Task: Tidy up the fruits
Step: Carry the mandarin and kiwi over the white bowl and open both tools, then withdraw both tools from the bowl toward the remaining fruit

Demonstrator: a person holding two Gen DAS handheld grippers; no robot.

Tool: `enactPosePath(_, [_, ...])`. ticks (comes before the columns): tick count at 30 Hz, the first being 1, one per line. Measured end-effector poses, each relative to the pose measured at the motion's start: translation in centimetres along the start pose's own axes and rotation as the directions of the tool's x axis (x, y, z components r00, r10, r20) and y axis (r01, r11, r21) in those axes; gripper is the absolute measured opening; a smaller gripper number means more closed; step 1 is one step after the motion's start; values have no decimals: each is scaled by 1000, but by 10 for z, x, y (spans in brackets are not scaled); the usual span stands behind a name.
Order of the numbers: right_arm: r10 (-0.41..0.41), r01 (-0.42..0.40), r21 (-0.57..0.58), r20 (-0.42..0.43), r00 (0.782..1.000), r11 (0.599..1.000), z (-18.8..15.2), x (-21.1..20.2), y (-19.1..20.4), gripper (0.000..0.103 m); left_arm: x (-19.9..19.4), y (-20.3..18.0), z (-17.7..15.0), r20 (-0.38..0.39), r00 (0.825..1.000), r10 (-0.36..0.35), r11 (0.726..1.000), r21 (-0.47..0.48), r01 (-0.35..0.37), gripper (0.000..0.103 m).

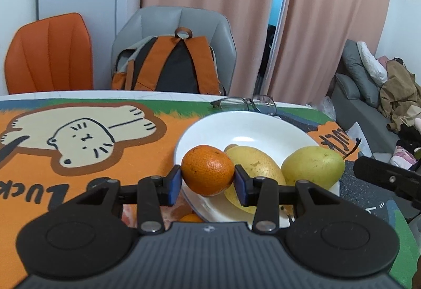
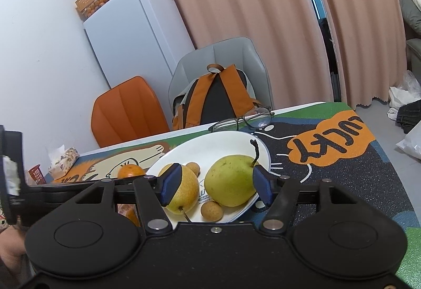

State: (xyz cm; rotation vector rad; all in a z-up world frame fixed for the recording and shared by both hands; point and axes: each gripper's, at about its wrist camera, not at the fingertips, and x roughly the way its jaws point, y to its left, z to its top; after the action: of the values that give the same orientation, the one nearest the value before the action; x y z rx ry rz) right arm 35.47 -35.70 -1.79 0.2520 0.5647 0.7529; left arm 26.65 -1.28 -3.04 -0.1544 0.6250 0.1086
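My left gripper (image 1: 208, 178) is shut on an orange tangerine (image 1: 208, 173), held just over the near left rim of a white plate (image 1: 244, 128). On the plate lie a yellow pear (image 1: 259, 165) and a green pear (image 1: 313, 166). In the right wrist view my right gripper (image 2: 217, 183) stands open over the plate (image 2: 210, 147). The green pear (image 2: 229, 180) lies between its pads, and the left pad overlaps the yellow pear (image 2: 188, 190). Two small brown longans (image 2: 211, 208) also lie on the plate. The tangerine (image 2: 130, 170) shows left of the plate.
A pair of glasses (image 1: 247, 102) lies behind the plate near the table's far edge. A grey chair holding an orange backpack (image 1: 171, 65) and an orange chair (image 1: 50, 52) stand beyond. A tissue box (image 2: 63, 160) and a red basket (image 2: 35, 173) sit far left. Another orange fruit (image 1: 190, 218) lies under my left gripper.
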Motion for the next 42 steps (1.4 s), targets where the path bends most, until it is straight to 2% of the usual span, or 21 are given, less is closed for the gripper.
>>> enactPosePath(2, [-1, 1, -6, 1, 1000, 1000, 0, 0, 1, 62, 3, 0, 0, 10, 1000, 16, 1000, 5, -16, 45])
enactPosePath(10, [1, -2, -17, -12, 1000, 1000, -3, 3, 5, 63, -10, 8, 0, 13, 1000, 19, 1000, -6, -19, 50])
enactPosePath(20, [38, -39, -49, -34, 999, 998, -8, 4, 20, 67, -42, 41, -4, 23, 996, 86, 995, -55, -85, 76])
enactPosePath(27, [65, -69, -74, -48, 997, 995, -11, 3, 32, 72, -61, 68, -15, 13, 990, 138, 986, -98, -136, 79])
enactPosePath(34, [84, -90, -99, -68, 994, 991, -15, 4, 43, 73, -77, 93, -25, 18, 984, 180, 974, -147, -175, 79])
enactPosePath(42, [102, -115, -143, -96, 990, 983, -24, 9, 60, 73, -89, 105, -40, 9, 986, 166, 968, -193, -162, 79])
